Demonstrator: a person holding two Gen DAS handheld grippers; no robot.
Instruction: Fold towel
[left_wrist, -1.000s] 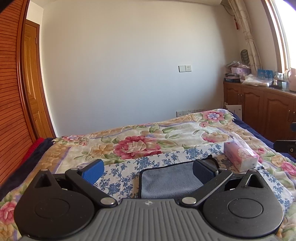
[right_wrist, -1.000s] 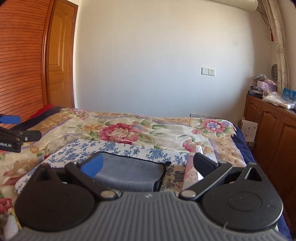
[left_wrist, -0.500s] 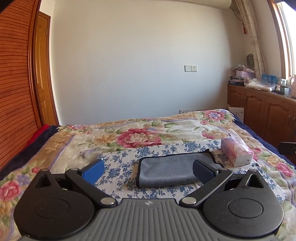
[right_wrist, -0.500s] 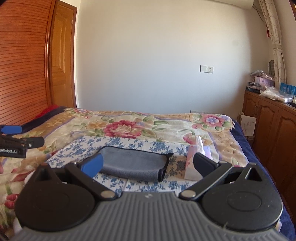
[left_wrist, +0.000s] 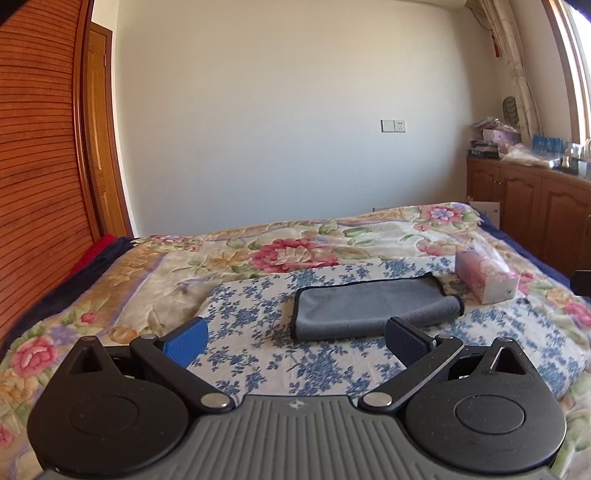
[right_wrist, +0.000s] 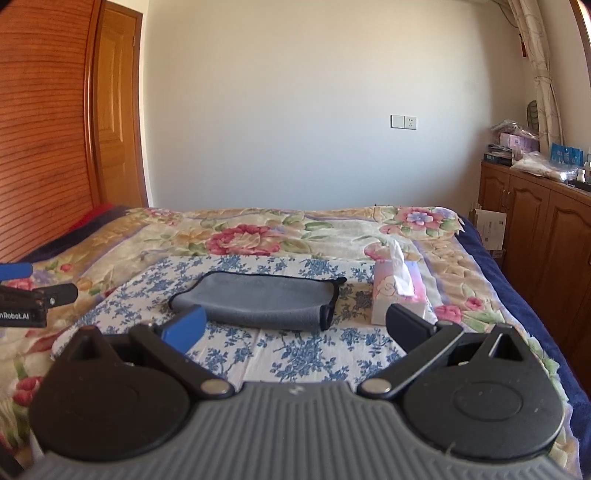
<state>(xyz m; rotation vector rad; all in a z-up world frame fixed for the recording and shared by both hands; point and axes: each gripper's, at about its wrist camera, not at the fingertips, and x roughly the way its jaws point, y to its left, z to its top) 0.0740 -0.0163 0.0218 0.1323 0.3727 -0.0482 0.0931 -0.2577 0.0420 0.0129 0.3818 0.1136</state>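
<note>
Left wrist view: folded towel (left_wrist: 373, 308) lies long-axis left-right beyond both spread, empty hand-held grippers (left_wrist: 295, 341).

Both hand-held grippers, left (left_wrist: 295, 341) and right (right_wrist: 295, 328), gape empty.

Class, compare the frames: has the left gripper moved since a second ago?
Yes. The left gripper has pulled back and up from the grey towel, which now lies clear ahead of it beside the tissue box.
</note>
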